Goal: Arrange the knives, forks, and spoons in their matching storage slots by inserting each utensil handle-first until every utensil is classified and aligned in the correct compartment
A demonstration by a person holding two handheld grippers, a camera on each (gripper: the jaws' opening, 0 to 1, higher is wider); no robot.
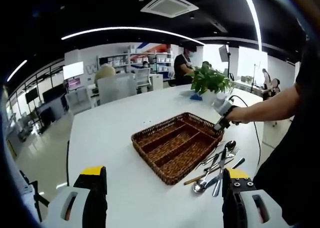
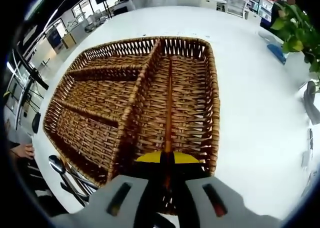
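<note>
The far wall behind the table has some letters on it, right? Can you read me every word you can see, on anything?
No word can be read in full.
"W": a big pale letter on the far wall, the rest hidden.
The wall screen glows white; nothing on it can be read.
The wicker tray, the utensils and the white table carry no writing.

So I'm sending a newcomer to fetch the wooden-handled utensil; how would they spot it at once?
Start at the white table and find the brown wicker tray in its middle. Beside the tray's near corner lies a loose pile of cutlery. The one wanted is the wooden-handled utensil: its tan stick handle pokes out toward the tray, while its neighbours are shiny metal or dark-handled.
</note>
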